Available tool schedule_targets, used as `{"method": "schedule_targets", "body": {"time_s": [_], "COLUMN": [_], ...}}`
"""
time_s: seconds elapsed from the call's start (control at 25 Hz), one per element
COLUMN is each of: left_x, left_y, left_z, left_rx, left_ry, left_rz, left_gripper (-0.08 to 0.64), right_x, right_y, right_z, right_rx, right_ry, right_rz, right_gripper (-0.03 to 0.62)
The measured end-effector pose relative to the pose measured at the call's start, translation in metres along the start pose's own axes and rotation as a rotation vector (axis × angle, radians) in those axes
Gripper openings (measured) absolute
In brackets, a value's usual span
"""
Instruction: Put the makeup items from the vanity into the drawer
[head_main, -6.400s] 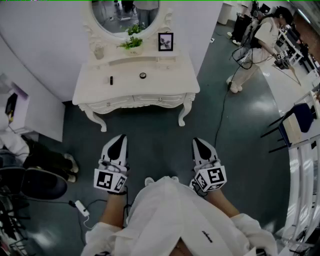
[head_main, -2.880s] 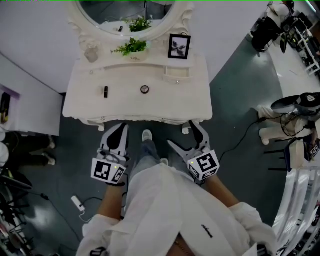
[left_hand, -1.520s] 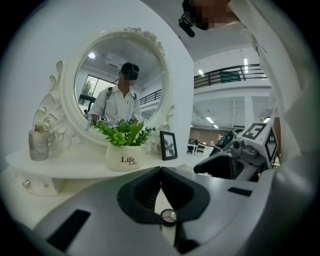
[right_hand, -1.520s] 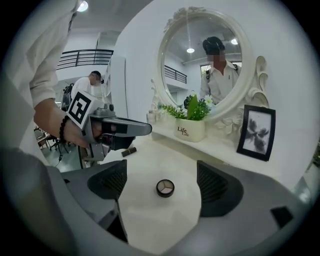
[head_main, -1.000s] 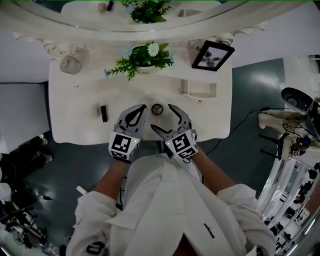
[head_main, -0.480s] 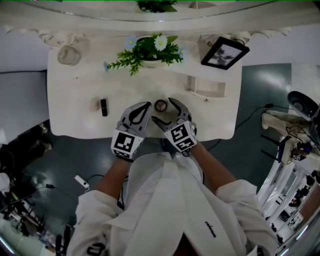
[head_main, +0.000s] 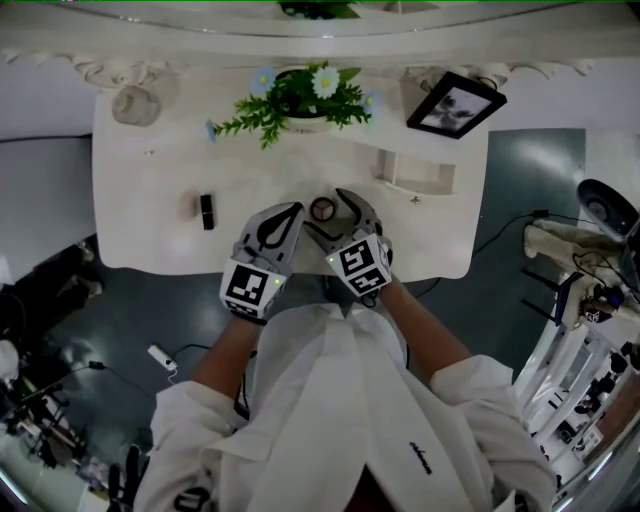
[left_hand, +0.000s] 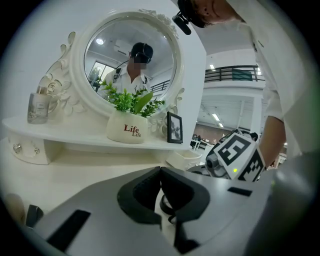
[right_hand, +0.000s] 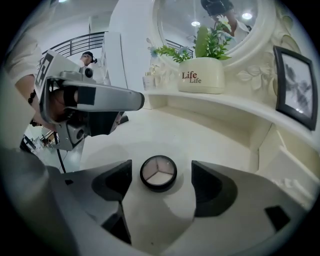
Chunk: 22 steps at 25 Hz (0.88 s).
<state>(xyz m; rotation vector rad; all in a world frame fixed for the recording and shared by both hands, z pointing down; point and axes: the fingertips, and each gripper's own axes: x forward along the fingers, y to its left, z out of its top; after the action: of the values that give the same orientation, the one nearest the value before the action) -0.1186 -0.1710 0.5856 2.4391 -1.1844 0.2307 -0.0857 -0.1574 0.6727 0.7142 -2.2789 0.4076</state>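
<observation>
Right gripper (head_main: 330, 218), jaws just narrowing, brackets the untouched compact (right_hand: 158, 172); likely light, slick, fragile, so pinch its rim; left gripper (head_main: 283, 218) clenched empty.

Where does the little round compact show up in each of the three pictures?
Head view: compact just above the centre.
Left gripper view: not in it.
Right gripper view: compact low in the centre.
Shared landmark: the potted plant, in all three views.
</observation>
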Motion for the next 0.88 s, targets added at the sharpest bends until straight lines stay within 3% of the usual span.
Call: {"method": "schedule_targets", "body": {"time_s": [0.48, 0.88], "left_x": [-0.003, -0.006], "left_y": [0.005, 0.003], "left_z": [-0.004, -0.001], "left_rx": [-0.010, 0.005], "left_ry": [0.003, 0.005], "left_rz": [0.002, 0.002], "left_gripper": [0.026, 0.025], "right_x": [0.003, 0.003], "right_y": [-0.001, 0.012], "right_z": [0.000, 0.002], "right_rx": [-0.034, -0.107], "right_ry": [0.011, 0.000], "right_rz": [-0.017, 0.006], "right_gripper": [0.344, 0.242]}}
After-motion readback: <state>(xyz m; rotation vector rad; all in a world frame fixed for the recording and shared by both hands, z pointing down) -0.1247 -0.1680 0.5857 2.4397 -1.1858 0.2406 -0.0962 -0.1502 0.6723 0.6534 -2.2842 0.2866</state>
